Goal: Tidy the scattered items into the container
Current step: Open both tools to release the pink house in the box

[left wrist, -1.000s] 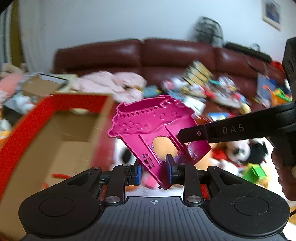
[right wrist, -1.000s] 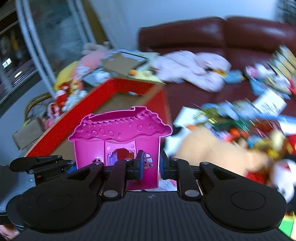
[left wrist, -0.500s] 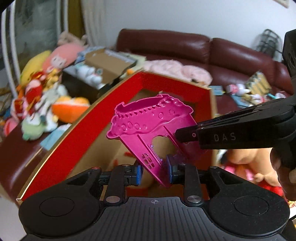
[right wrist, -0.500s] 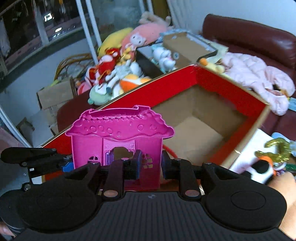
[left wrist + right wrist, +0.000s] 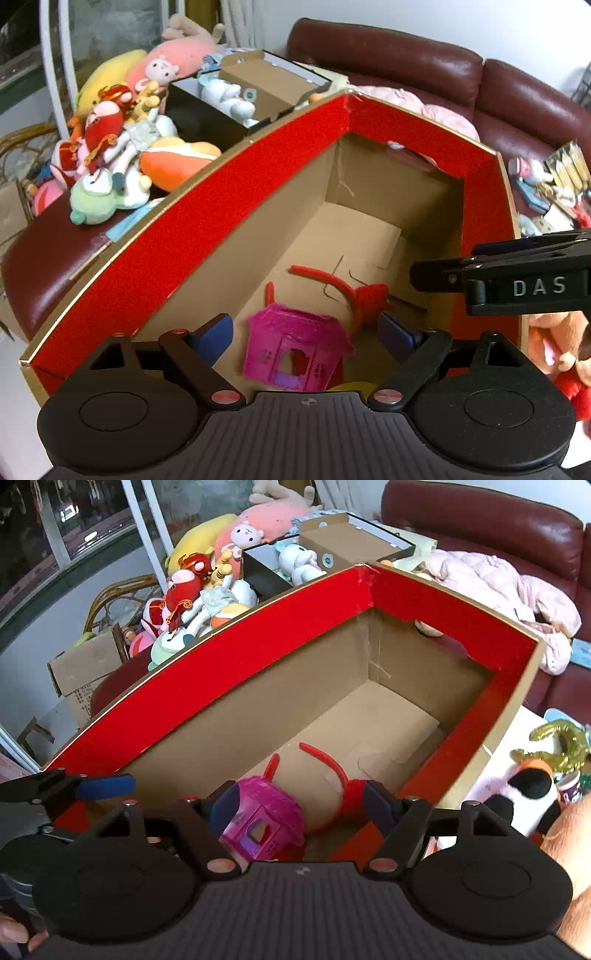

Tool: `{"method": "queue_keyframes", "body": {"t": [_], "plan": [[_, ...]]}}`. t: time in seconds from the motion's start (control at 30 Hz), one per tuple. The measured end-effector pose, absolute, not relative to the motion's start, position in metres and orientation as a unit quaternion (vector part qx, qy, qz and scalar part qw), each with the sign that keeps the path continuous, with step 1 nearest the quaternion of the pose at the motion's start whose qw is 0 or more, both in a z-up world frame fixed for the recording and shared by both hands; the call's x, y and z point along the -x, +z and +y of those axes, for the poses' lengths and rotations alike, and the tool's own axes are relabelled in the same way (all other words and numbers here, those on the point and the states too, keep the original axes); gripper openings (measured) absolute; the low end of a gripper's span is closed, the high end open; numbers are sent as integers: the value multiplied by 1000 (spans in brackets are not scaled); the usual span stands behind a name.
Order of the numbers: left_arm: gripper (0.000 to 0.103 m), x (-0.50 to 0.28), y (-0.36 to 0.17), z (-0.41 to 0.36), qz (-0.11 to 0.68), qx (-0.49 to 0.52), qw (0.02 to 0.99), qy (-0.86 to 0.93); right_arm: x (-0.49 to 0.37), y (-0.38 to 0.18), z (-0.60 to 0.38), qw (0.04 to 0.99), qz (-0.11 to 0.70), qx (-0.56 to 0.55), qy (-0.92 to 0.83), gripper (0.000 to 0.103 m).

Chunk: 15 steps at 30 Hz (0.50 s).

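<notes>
A pink toy house (image 5: 295, 350) is inside the red-lined cardboard box (image 5: 221, 206), a little blurred, beside a red headband (image 5: 340, 288). My left gripper (image 5: 306, 332) is above it; its jaws are opening and the blue pads touch nothing. The right gripper's black finger (image 5: 517, 280) reaches in from the right. In the right wrist view the pink house (image 5: 262, 823) sits low in the box (image 5: 221, 657) next to the headband (image 5: 332, 768). My right gripper (image 5: 301, 803) is also opening, with no grip on the house. The left gripper's blue pad (image 5: 103, 784) shows at the left.
A heap of plush toys (image 5: 118, 147) lies left of the box, with a black box holding a white plush (image 5: 229, 99) behind it. A dark red sofa (image 5: 406, 66) runs along the back. A pink jacket (image 5: 498, 579) and a panda plush (image 5: 528, 786) lie to the right.
Both grippers swung over the red box and tipped downward. Their jaws went from shut on the pink house to wide apart, and the house dropped into the box.
</notes>
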State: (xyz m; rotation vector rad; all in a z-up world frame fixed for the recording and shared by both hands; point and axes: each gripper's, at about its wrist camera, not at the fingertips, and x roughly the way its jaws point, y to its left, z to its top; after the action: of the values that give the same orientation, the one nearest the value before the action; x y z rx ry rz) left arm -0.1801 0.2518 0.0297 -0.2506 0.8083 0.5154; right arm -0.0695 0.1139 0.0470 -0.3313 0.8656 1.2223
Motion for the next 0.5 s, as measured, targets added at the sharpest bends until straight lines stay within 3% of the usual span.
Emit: {"method": "queue_keyframes", "body": {"t": [0.5], "plan": [[94,170,26,236,406,111,869,260,74,60,95,707,391,146,570,83]]}}
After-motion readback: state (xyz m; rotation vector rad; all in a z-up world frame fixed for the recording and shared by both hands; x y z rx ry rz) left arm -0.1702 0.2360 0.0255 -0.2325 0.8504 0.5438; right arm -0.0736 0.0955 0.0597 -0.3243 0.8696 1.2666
